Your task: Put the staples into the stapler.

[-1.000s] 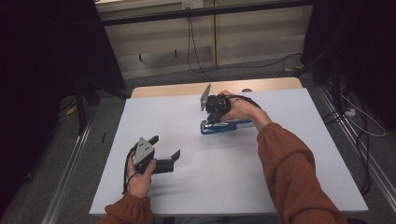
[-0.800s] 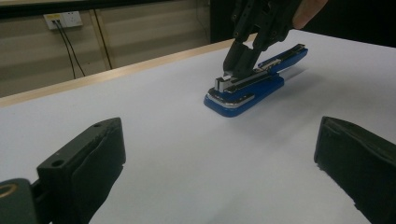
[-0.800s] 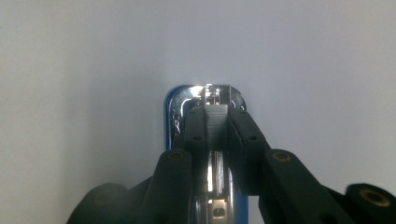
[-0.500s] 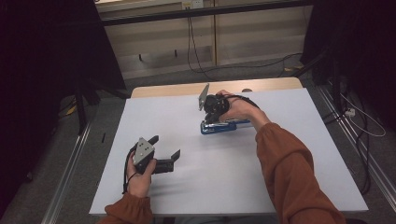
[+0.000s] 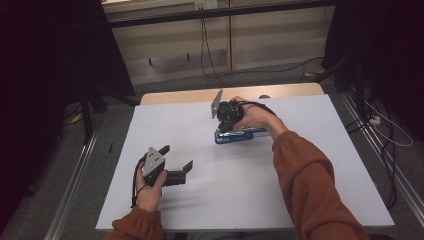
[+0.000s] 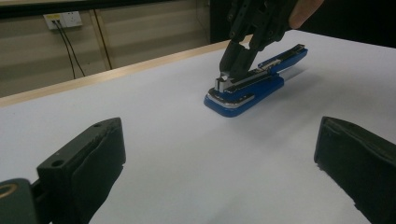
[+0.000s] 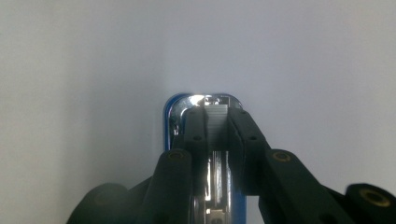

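I have the right gripper [image 5: 226,125] down on the blue stapler [image 5: 235,135], which lies flat on the white table [image 5: 300,200] toward its far edge, right of the middle. In the right gripper view my two jaws stand close together over the stapler's front end [image 7: 208,109], pinching the strip of staples or the metal magazine between them; I read this as a narrow grip on that inner part, not on the blue body. In the left gripper view the stapler [image 6: 254,79] appears to lie with its top arm swung back, the metal channel exposed, and the other gripper [image 6: 243,51] coming down onto it from above.

My left gripper [image 5: 175,167] rests near the front left of the table, well apart from the stapler, jaws spread wide with nothing between them.

I judge the step in hand to be working on the staples in the magazine, seating or pulling them. The next move calls for a steady, straight motion along the channel, and likely the left gripper brought over to pin the blue base so it cannot slide.
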Motion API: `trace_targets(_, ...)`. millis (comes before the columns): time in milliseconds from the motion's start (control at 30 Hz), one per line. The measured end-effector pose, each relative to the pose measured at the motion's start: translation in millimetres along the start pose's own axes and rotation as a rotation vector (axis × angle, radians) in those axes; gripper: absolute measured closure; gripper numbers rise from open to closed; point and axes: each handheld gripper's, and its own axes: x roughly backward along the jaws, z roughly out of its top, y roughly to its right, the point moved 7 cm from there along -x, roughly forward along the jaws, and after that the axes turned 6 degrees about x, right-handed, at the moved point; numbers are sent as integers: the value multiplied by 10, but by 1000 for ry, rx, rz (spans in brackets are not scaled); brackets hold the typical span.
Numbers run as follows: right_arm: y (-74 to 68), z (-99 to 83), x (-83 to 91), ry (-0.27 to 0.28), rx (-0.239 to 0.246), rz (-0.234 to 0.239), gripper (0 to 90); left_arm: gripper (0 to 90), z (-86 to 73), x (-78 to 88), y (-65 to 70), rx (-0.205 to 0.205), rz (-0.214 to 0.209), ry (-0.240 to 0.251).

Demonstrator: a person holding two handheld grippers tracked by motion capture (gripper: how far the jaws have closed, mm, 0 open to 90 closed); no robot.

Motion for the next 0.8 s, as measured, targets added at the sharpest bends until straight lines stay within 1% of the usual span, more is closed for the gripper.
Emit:
trace_targets(100, 21, -13, 27, 0, -5, -6, 790, 21, -1, -1, 4, -3, 0, -2)
trace_targets(167, 14, -32, 21, -16, -15, -4, 790, 21, 0, 0, 6, -2, -1, -1)
trace_targets(267, 15, -35, -3, -12, -2, -1, 790, 21, -1, 1, -3, -3, 2, -2)
trace_targets(300, 9, -38, -4, -19, -10, -1, 790, 21, -1, 1, -4, -2, 1, -2)
trace_targets(367, 15, -29, -18, -9, 1, -1, 790, 21, 1, 3, -3, -1, 1, 0)
trace_targets(633, -1, -34, -23, -26, 0, 2, 790, 21, 0, 1, 0, 0, 0, 0)
trace_targets(667, 5, -27, -33, -17, 7, 2, 790, 21, 0, 2, 0, -1, 1, 0)
trace_targets(800, 5, -28, -41, -23, 2, 3, 790, 21, 0, 2, 0, -2, 0, -1)
